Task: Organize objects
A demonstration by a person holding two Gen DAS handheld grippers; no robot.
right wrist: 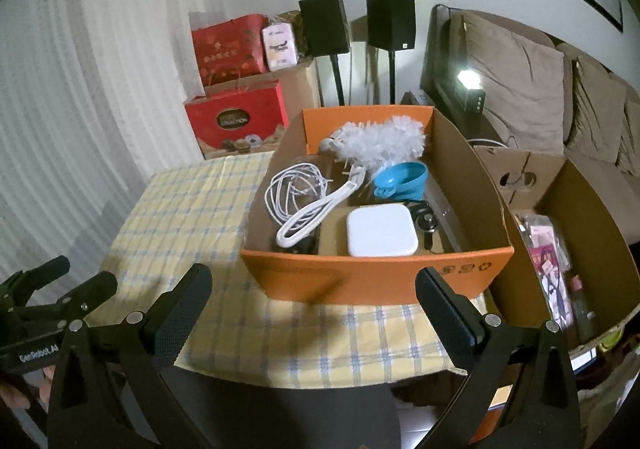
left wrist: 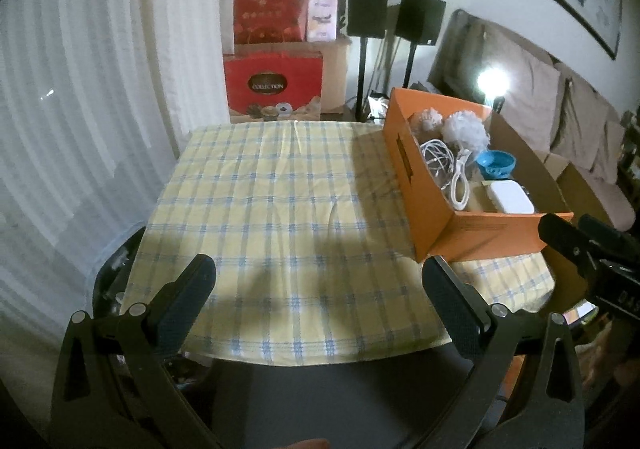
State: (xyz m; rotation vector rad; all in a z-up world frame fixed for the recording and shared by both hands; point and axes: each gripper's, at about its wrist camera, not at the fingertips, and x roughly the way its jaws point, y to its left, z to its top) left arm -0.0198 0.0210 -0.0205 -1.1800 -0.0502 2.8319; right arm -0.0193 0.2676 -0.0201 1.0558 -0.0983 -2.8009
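An orange cardboard box [right wrist: 372, 281] stands on the right part of the checked tablecloth [left wrist: 280, 209]; it also shows in the left wrist view [left wrist: 408, 169]. Inside lie a white coiled cable [right wrist: 292, 193], a white fluffy duster [right wrist: 384, 141], a blue bowl [right wrist: 404, 177], a white square device [right wrist: 380, 231] and small dark items. My left gripper [left wrist: 320, 289] is open and empty above the table's near edge. My right gripper [right wrist: 314, 297] is open and empty just in front of the box's near wall.
A second open brown carton [right wrist: 580, 209] with packets stands right of the table. Red gift boxes [left wrist: 272, 85], two speakers on stands [left wrist: 368, 9] and a sofa with cushions [left wrist: 560, 109] lie behind. A lamp [left wrist: 494, 83] shines by the sofa.
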